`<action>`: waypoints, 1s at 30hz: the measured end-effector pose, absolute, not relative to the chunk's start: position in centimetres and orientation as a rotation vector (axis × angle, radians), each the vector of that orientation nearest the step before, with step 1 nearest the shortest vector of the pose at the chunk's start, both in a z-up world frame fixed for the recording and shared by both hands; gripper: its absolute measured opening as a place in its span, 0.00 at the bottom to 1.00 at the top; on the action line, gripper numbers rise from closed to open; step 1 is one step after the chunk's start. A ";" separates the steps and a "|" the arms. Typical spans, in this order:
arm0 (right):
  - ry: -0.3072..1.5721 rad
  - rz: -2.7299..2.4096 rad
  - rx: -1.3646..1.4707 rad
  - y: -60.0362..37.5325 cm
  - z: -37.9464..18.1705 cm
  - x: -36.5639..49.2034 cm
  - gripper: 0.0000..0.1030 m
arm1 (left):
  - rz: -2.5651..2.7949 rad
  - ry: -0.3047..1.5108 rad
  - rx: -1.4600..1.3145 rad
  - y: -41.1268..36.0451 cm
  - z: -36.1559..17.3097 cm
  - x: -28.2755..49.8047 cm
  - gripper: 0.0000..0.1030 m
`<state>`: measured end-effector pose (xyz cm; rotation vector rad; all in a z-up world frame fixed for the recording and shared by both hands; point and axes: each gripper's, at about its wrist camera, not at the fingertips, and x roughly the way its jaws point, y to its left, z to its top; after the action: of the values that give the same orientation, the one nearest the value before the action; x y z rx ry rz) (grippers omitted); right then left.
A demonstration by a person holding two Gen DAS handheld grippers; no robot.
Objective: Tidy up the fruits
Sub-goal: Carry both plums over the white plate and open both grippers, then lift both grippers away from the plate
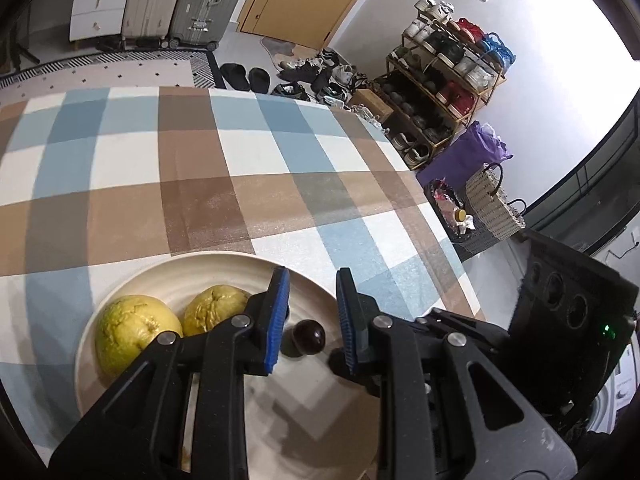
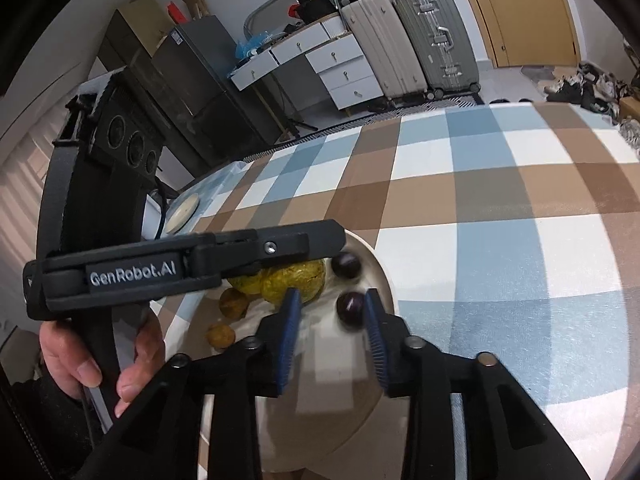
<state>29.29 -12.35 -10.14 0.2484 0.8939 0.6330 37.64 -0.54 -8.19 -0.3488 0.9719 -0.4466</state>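
A cream plate [image 1: 132, 280] lies on the checked tablecloth. In the left wrist view it holds two yellow-green fruits [image 1: 134, 334] [image 1: 214, 308] and a dark round fruit [image 1: 308, 337]. My left gripper [image 1: 312, 316] is open just above the dark fruit, which sits between the fingers, untouched. In the right wrist view the plate [image 2: 380, 276] holds yellow-green fruits [image 2: 296, 280], two small orange fruits [image 2: 234, 304] [image 2: 220, 336] and two dark fruits [image 2: 347, 265] [image 2: 350, 307]. My right gripper [image 2: 332, 334] is open, with the nearer dark fruit by its right finger. The left gripper body [image 2: 180, 264] hides part of the plate.
The checked tablecloth [image 1: 200, 168] stretches far beyond the plate. A small round wooden coaster [image 2: 182, 210] lies near the table's left edge. Off the table stand a shoe rack [image 1: 440, 76], a woven basket [image 1: 494, 204], suitcases [image 2: 408, 40] and drawers [image 2: 344, 68].
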 end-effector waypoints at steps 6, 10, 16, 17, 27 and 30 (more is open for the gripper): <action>0.837 0.617 0.228 -13.6 -8.5 26.5 0.51 | -0.459 0.922 -0.339 -0.4 -5.7 35.0 0.37; 0.806 0.597 0.246 -15.0 -7.2 24.1 0.63 | -0.433 0.880 -0.302 -0.1 -3.5 32.0 0.43; 0.746 0.593 0.261 -16.0 -5.2 20.1 0.79 | -0.338 0.784 -0.244 0.5 -0.5 26.0 0.71; 0.736 0.591 0.260 -16.0 -4.9 19.4 0.81 | -0.323 0.773 -0.231 0.5 0.0 25.0 0.73; 0.662 0.605 0.272 -15.7 -2.4 14.0 0.94 | -0.241 0.680 -0.154 1.1 3.4 16.7 0.88; 0.647 0.612 0.271 -15.5 -1.8 12.4 0.96 | -0.217 0.656 -0.163 1.6 3.8 14.4 0.99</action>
<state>12.43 -15.51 -1.80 0.2714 0.6472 0.6123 14.45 1.63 3.82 -0.1626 0.6555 -0.2171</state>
